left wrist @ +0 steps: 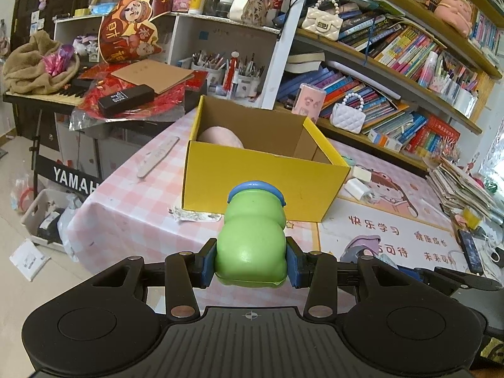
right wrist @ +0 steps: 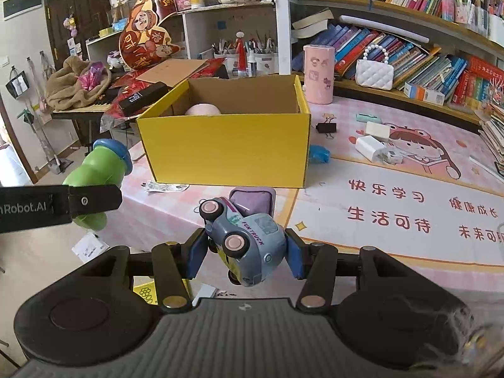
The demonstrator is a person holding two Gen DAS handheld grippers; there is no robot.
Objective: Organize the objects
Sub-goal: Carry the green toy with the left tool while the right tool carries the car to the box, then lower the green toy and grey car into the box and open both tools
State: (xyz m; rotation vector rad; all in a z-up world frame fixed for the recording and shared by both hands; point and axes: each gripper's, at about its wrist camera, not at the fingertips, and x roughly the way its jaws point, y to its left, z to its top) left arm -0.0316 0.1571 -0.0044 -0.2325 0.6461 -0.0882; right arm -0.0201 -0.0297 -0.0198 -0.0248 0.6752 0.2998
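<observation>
Short of the yellow box [left wrist: 267,179], both grippers carry toys toward it above the pink checked tablecloth [left wrist: 126,208]. Left gripper [left wrist: 251,266] is clamped on a green plastic toy [left wrist: 252,236] with a blue cap, pads on its wide lower bulge, cap end aimed at the box front wall. Right gripper [right wrist: 244,256] is clamped on a grey-blue toy truck [right wrist: 242,236], which sits tilted, wheels turned up and to the left, pads on its flanks. Neither toy is over the box opening yet; both hang in front of the near wall, green toy nearer the box's left corner in the right wrist view. Inside the box a pink rounded thing [right wrist: 203,109] lies at the back left. A purple item [right wrist: 252,201] rests on the cloth between truck and box. Green toy looks hard, smooth, light, likely slippery on the curved body, so the waist or widest bulge is the sane grip. Truck looks rigid and light; wheels can roll and twist under the pads, so flat side panels are the safer hold. Drop risk seems low, both look sturdy.
</observation>
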